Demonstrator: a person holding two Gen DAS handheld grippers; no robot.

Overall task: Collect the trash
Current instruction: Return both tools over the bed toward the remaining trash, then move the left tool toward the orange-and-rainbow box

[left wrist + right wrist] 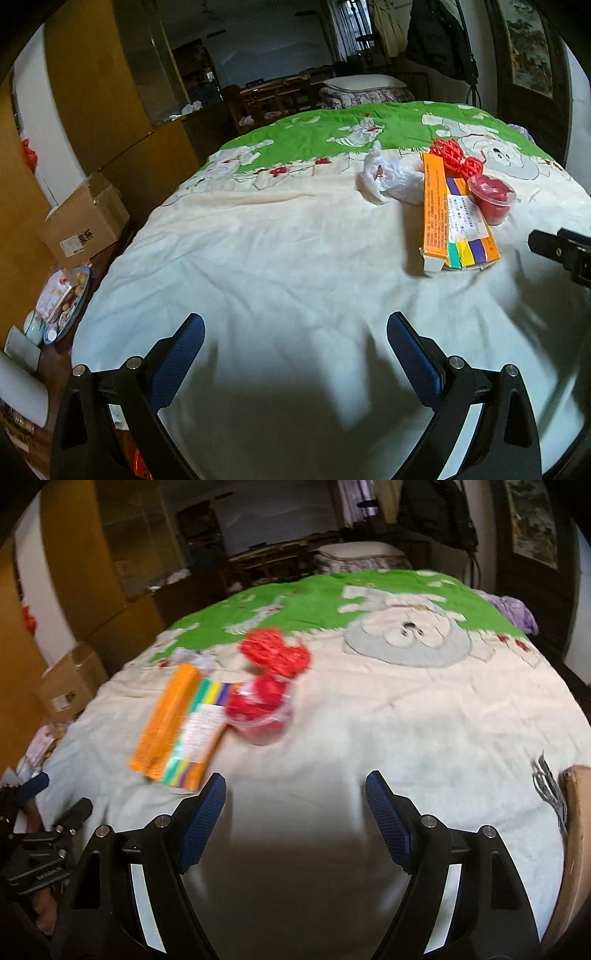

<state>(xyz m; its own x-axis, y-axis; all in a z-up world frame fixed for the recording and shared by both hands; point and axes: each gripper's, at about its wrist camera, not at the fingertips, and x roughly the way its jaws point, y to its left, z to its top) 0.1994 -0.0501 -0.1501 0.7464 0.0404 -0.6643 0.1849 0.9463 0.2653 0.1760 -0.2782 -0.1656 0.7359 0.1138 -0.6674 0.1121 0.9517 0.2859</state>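
Trash lies on a bed: a long orange box [456,218] [181,725], a clear cup with red contents [491,199] [260,710] leaning on it, a red net wrapper [458,157] [277,651] behind, and a crumpled white plastic bag [388,177] to the box's left. My left gripper [295,328] is open and empty above the sheet, well short and left of the trash. My right gripper [295,786] is open and empty, just near of the box and cup. The right wrist view is blurred.
The bed has a cream sheet [258,240] and a green cartoon blanket [314,129] at the far end. A cardboard box [83,225] and a plate of snacks [64,299] stand left of the bed. A brown basket edge [576,830] and grey cable [550,790] lie at right.
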